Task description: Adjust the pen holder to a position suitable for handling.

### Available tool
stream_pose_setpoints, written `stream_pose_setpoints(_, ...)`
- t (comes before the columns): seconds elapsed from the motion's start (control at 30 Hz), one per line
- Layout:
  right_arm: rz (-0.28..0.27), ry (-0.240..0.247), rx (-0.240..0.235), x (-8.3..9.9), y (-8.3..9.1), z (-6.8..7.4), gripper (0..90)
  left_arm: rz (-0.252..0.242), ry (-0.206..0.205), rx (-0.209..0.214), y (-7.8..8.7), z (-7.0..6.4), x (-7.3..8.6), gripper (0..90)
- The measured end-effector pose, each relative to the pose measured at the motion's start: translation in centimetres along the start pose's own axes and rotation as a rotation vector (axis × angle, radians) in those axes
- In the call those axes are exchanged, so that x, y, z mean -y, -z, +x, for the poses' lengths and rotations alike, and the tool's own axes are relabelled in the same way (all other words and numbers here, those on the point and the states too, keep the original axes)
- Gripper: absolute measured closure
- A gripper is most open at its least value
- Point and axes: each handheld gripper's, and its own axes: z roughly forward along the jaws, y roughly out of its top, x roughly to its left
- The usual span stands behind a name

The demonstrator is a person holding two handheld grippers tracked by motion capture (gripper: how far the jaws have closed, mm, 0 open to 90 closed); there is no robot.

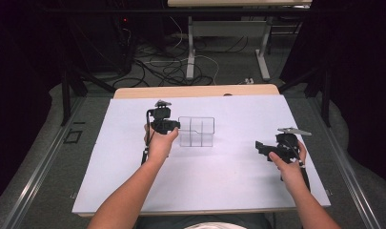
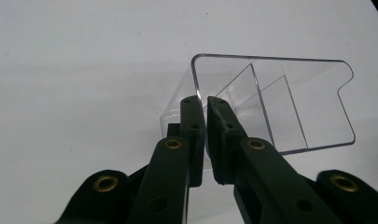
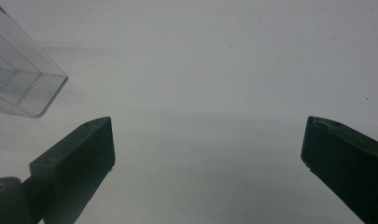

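Note:
A clear plastic organizer box (image 1: 196,131) with inner dividers stands on the white table sheet, a little left of centre. My left gripper (image 1: 174,125) is at its left wall. In the left gripper view the two black jaws are pressed together on the thin clear wall of the box (image 2: 270,100), gripper (image 2: 206,105) shut on it. My right gripper (image 1: 262,148) hovers over bare sheet at the right, apart from the box. In the right gripper view its jaws stand wide apart around nothing (image 3: 207,140), and a corner of the box (image 3: 18,84) shows at upper left.
The white sheet (image 1: 214,181) covers a wooden table (image 1: 195,90). Beyond the far edge the floor holds cables (image 1: 167,67) and the legs of another table (image 1: 190,47). Dark frame posts stand at both sides.

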Motion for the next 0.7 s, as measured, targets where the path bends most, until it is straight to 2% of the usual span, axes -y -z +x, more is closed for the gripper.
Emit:
stream_pose_setpoints(0.23, 0.003, 0.000, -0.002, 0.02, -0.04, 0.01, 2.5, 0.003, -0.001, 0.030, -0.18, -0.85, 0.43, 85.1)
stream_pose_setpoints(0.57, 0.007, 0.002, -0.004, 0.06, -0.09, 0.04, 2.5, 0.006, -0.001, 0.053, 0.03, -1.01, 0.72, 83.9)
stream_pose_setpoints(0.7, 0.005, 0.011, -0.004, 0.06, -0.08, 0.07, 2.5, -0.001, -0.017, 0.060, 0.01, -1.03, 0.69, 83.3)
